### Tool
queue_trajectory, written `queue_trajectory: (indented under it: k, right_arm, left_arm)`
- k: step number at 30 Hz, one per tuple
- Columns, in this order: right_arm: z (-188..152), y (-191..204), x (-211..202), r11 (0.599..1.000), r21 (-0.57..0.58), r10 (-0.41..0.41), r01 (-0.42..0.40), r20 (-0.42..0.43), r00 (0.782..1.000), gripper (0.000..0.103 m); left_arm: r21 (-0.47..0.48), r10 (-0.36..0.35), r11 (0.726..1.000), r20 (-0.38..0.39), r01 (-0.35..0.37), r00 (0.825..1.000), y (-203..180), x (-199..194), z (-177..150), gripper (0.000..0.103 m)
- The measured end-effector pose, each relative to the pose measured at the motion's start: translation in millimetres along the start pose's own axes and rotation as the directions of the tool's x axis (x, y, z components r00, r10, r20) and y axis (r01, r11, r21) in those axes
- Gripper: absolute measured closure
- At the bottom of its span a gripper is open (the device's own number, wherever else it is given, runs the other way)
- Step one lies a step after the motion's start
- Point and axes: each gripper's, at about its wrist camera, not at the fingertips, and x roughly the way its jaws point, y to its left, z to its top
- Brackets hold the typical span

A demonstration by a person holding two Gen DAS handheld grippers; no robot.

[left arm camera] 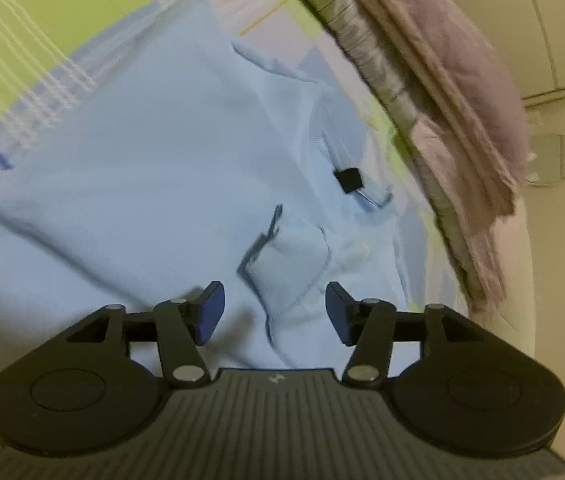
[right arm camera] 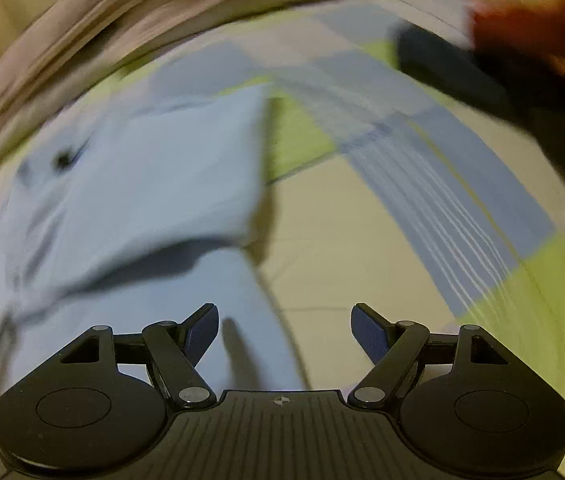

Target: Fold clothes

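Pale blue shirt (left arm camera: 162, 168) lying on checked bedsheet (left arm camera: 42, 20), one part doubled over; left gripper (left arm camera: 275, 312) and right gripper (right arm camera: 284, 332) both apart, empty, above it; folding apparently midway, next grasp needs a free edge

The shirt (left arm camera: 170, 152) is pale blue cloth, matt and smooth, with stitched seams and a small black tag (left arm camera: 348, 179). The sheet (right arm camera: 422, 168) under it is thin woven cloth, matt, in green, blue and cream blocks with fine white lines. The blanket (left arm camera: 462, 80) is soft pinkish cloth with a slightly fuzzy nap; the mattress edge (left arm camera: 366, 56) beside it looks like ribbed grey fabric. The left gripper (left arm camera: 275, 312) and right gripper (right arm camera: 284, 334) are matt black plastic with ribbed bodies, shiny metal pivot pins and dull blue rubbery pads (left arm camera: 211, 312).
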Motion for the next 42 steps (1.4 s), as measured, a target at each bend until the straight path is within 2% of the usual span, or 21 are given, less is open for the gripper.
queue_trajectory:
  k: [3, 5, 6, 7, 9, 11, 12, 13, 15, 16, 18, 20, 23, 27, 30, 31, 34, 36, 37, 39, 42]
  right_arm:
    - [4, -12, -3, 0.997, 0.073, 0.013, -0.014, 0.005, 1.0, 0.026]
    - [1, -10, -8, 0.998, 0.06, 0.015, -0.016, 0.015, 1.0, 0.026]
    - [0, -9, -11, 0.999, 0.05, 0.017, -0.018, 0.021, 1.0, 0.026]
    - [-2, -8, -14, 0.999, 0.026, 0.02, -0.021, 0.031, 0.999, 0.026]
    - [-3, -1, -16, 0.999, -0.031, 0.023, -0.022, 0.05, 0.998, 0.026]
    - [-5, 9, -15, 0.994, -0.107, 0.037, -0.029, 0.07, 0.997, 0.026]
    - [-6, 15, -13, 0.988, -0.149, 0.049, -0.037, 0.079, 0.996, 0.026]
    - [-6, 22, -9, 0.981, -0.19, 0.065, -0.048, 0.083, 0.994, 0.026]
    - [-6, 35, 0, 0.961, -0.267, 0.095, -0.068, 0.087, 0.992, 0.026]
    - [-4, 42, 9, 0.953, -0.295, 0.101, -0.072, 0.085, 0.991, 0.026]
    - [-2, 54, 29, 0.935, -0.346, 0.109, -0.074, 0.082, 0.991, 0.026]
    - [6, 59, 46, 0.93, -0.366, 0.084, -0.041, 0.102, 0.991, 0.026]
    - [20, 54, 63, 0.939, -0.34, -0.008, 0.054, 0.135, 0.991, 0.027]
    - [25, 39, 63, 0.943, -0.328, -0.012, 0.058, 0.138, 0.99, 0.027]
    - [19, 42, 64, 0.929, -0.369, -0.002, 0.026, 0.067, 0.998, 0.027]
    - [16, 44, 62, 0.922, -0.387, -0.003, 0.028, 0.064, 0.998, 0.027]
    - [16, 46, 52, 0.909, -0.415, -0.007, 0.028, 0.053, 0.999, 0.027]
    - [20, 44, 42, 0.914, -0.405, 0.012, 0.011, 0.055, 0.998, 0.027]
    - [24, 42, 34, 0.927, -0.375, 0.045, -0.016, 0.07, 0.997, 0.027]
    - [32, 37, 22, 0.951, -0.3, 0.115, -0.078, 0.108, 0.987, 0.027]
    - [42, 42, 31, 0.956, -0.257, 0.177, -0.139, 0.132, 0.975, 0.027]
  left_arm:
    - [0.026, 0.03, 0.999, -0.017, -0.029, 0.999, -9, 27, 3, 0.053]
    - [0.046, 0.007, 0.999, -0.028, -0.005, 1.0, -17, 39, 3, 0.061]
    - [0.061, -0.008, 0.998, -0.033, 0.01, 0.999, -23, 41, 3, 0.087]
    - [0.077, -0.042, 0.996, -0.037, 0.045, 0.998, -29, 40, 3, 0.1]
    - [0.13, -0.127, 0.984, 0.023, 0.123, 0.992, -47, 20, 6, 0.101]
    - [0.257, -0.211, 0.951, 0.132, 0.172, 0.968, -66, -19, 9, 0.101]
    - [0.32, -0.247, 0.93, 0.18, 0.18, 0.952, -74, -39, 10, 0.101]
    - [0.366, -0.253, 0.916, 0.216, 0.162, 0.943, -75, -56, 13, 0.101]
    - [0.408, -0.202, 0.909, 0.259, 0.083, 0.945, -68, -76, 19, 0.101]
    - [0.41, -0.147, 0.912, 0.268, 0.026, 0.952, -58, -80, 23, 0.101]
    - [0.36, -0.04, 0.931, 0.265, -0.06, 0.964, -33, -76, 28, 0.101]
    - [0.301, 0.009, 0.949, 0.259, -0.09, 0.966, -11, -73, 29, 0.101]
    - [0.283, 0.025, 0.953, 0.287, -0.11, 0.958, 2, -77, 27, 0.101]
    - [0.343, 0.066, 0.925, 0.278, -0.163, 0.958, 8, -75, 28, 0.1]
    - [0.401, 0.182, 0.878, 0.224, -0.261, 0.957, 18, -51, 25, 0.099]
    - [0.398, 0.205, 0.875, 0.206, -0.274, 0.957, 21, -47, 26, 0.097]
    - [0.389, 0.24, 0.864, 0.242, -0.321, 0.94, 18, -56, 26, 0.093]
    - [0.372, 0.257, 0.85, 0.326, -0.373, 0.91, 10, -72, 26, 0.093]
    - [0.375, 0.248, 0.847, 0.347, -0.376, 0.904, 7, -75, 25, 0.093]
    - [0.407, 0.238, 0.837, 0.331, -0.365, 0.913, 5, -68, 24, 0.093]
    - [0.455, 0.222, 0.82, 0.306, -0.347, 0.926, 3, -58, 23, 0.092]
